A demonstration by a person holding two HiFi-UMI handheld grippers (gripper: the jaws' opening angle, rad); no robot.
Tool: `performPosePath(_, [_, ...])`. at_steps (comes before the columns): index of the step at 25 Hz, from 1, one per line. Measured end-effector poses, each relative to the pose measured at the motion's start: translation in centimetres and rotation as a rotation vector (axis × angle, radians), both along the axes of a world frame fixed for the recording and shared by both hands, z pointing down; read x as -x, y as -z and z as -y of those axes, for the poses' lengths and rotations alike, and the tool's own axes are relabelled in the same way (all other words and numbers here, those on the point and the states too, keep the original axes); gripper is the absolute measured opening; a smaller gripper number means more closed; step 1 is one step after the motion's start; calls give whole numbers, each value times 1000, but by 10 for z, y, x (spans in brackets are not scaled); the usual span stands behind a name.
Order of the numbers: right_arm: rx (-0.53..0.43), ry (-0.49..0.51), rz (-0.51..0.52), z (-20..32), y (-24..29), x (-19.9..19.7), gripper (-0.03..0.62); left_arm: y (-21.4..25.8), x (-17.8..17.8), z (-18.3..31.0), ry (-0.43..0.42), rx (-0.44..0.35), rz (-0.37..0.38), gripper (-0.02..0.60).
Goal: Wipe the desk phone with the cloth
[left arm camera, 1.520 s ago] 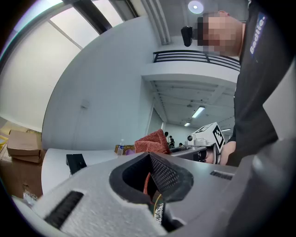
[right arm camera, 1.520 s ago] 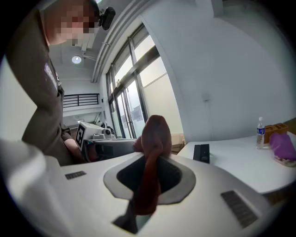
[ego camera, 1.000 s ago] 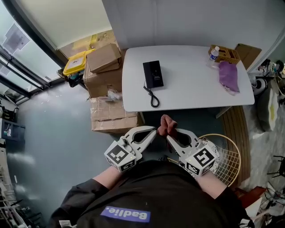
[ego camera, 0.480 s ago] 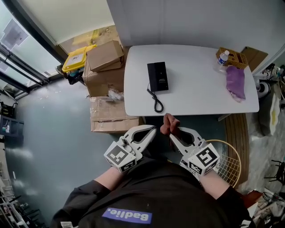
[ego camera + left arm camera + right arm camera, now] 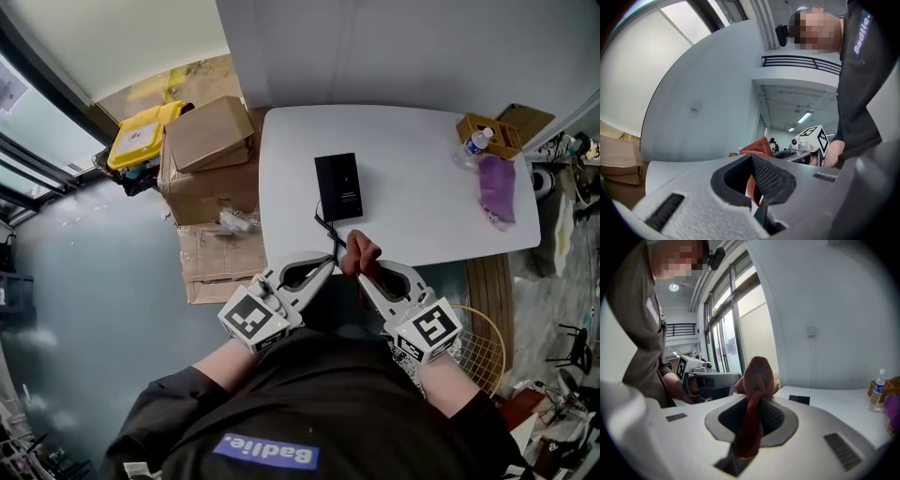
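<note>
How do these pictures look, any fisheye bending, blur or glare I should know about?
Head view: evenly lit and sharp, no glare on the desk phone or the white table. Left gripper view: strong fisheye curve, dark corners, near jaws soft. Right gripper view: same curve, bright windows behind, the cloth close up slightly blurred. A mosaic patch sits in both gripper views.

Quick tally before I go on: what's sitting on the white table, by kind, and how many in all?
Desk phone: 1
Water bottle: 1
Brown box: 1
Purple fabric item: 1
Total: 4
Not counted: the red cloth, clamped by the left gripper and the right gripper.
</note>
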State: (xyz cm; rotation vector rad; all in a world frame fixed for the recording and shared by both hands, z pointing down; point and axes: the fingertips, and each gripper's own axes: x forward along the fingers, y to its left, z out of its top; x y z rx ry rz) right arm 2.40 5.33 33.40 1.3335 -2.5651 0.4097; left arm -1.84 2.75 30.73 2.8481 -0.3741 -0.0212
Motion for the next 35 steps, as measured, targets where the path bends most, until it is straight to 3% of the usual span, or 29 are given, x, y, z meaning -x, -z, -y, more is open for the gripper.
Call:
performPosePath(6, [35,0,9,45,-14,-12,71,-8,-13,39,5,24,-13,15])
performPosePath(17, [54,104,-74,131,-56,-60,71,-45,-47,99,130,57,6,15])
performPosePath(24, [58,169,-207,194,-92,-80,71,-55,-58,138,210,73,-7,15])
performPosePath(35, [54,329,-435,271,-141,-71,71,-55,-53,172,291,101,-3,15])
